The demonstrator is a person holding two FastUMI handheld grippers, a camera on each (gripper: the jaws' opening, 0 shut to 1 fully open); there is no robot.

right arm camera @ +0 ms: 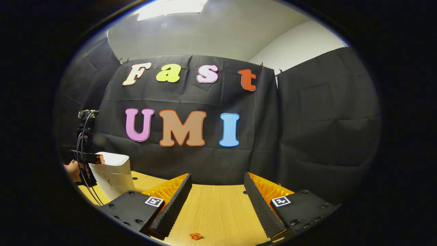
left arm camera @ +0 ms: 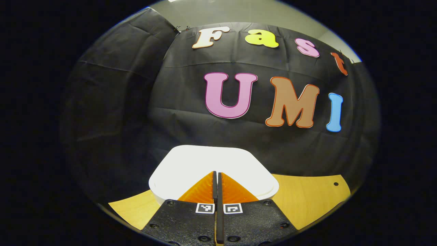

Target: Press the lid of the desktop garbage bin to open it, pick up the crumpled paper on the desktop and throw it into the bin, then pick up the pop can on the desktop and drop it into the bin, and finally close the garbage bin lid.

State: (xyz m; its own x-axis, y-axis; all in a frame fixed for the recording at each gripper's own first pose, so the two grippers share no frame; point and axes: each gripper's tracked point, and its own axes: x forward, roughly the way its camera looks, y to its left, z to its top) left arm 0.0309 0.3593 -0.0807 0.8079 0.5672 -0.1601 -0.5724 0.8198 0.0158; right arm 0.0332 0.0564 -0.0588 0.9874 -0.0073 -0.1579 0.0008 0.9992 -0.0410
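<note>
- Left gripper view: the left gripper point(left arm camera: 217, 177) has its fingers clenched together with nothing between them, tips over the white lid point(left arm camera: 191, 167) of the garbage bin point(left arm camera: 160, 194); whether they touch it is unclear.
- Right gripper view: the right gripper point(right arm camera: 216, 191) hangs with fingers spread wide above the table point(right arm camera: 218, 212), grasping nothing.
- Here the bin stands near the table's left edge, lid down.
- A small orange scrap point(right arm camera: 196, 235) lies on the table.

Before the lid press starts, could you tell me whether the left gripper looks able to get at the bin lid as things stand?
Probably yes. The left gripper, jaws together, sits right over the white bin lid with nothing between them. The right gripper view shows it at the bin top.
</note>
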